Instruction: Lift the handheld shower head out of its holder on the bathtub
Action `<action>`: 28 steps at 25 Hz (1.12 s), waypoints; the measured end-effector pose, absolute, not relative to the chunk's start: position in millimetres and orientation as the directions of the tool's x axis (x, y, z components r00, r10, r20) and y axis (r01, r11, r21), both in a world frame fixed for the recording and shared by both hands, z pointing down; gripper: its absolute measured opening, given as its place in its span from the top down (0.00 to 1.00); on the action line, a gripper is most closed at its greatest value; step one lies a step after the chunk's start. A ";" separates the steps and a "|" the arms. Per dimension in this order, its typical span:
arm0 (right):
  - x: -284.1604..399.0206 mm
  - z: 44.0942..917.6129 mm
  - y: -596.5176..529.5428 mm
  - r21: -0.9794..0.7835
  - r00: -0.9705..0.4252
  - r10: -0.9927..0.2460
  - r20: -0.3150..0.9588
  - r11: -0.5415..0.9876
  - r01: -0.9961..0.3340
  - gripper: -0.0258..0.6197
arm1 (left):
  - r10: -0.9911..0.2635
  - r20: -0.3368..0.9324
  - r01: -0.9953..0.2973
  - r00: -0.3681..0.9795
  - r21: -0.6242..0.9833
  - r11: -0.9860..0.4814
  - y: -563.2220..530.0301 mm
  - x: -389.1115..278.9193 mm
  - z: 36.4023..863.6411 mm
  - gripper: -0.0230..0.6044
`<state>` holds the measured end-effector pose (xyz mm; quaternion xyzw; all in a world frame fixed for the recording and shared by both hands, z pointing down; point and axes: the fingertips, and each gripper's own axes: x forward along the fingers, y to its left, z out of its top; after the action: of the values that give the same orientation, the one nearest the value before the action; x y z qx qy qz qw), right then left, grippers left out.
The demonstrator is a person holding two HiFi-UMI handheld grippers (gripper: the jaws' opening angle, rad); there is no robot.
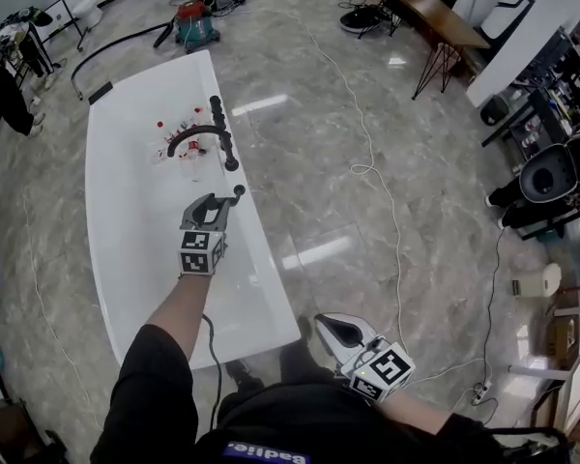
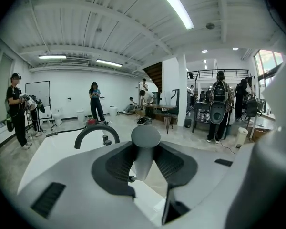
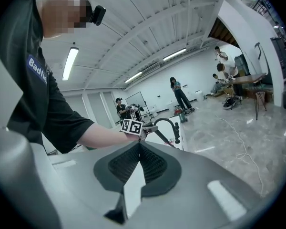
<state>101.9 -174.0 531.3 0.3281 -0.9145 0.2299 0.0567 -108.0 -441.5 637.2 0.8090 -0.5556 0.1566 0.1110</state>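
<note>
A white bathtub (image 1: 126, 211) has a curved black faucet (image 1: 195, 135) and a row of black fittings (image 1: 222, 129) on its right rim. My left gripper (image 1: 222, 206) is over that rim, just nearer me than the fittings, shut on the dark shower head (image 1: 236, 192). In the left gripper view the shower head (image 2: 145, 140) stands upright between the pads of the left gripper (image 2: 144, 151), with the faucet (image 2: 96, 132) behind. My right gripper (image 1: 331, 327) hangs close to my body over the floor, shut and holding nothing. From the right gripper (image 3: 139, 147) the faucet (image 3: 168, 126) shows ahead.
A white cable (image 1: 372, 172) snakes across the marble floor right of the tub. A red vacuum (image 1: 195, 22) stands beyond the tub's far end, a wooden table (image 1: 430, 10) at the back right, and a white bin (image 1: 541, 280) at far right. People (image 2: 96, 101) stand in the background.
</note>
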 end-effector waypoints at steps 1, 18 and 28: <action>97.0 530.1 -168.6 -0.383 -0.783 -0.570 0.251 0.684 -0.621 0.96 | -0.864 0.371 -0.932 0.340 0.009 -0.362 -430.4 -108.8 633.9 0.74; 19.3 484.3 -114.6 -0.335 -0.836 -0.516 0.187 0.767 -0.548 0.96 | -0.848 0.284 -0.890 0.447 0.044 -0.454 -277.8 -131.1 559.3 0.74; -23.7 469.8 -98.9 -0.321 -0.863 -0.475 0.170 0.801 -0.504 0.96 | -0.832 0.262 -0.867 0.488 0.040 -0.496 -191.8 -151.0 520.0 0.74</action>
<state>-23.7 -98.9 469.8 0.2583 -0.9482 0.1803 0.0403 -151.0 -191.8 520.0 0.8586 -0.4949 0.1043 0.0837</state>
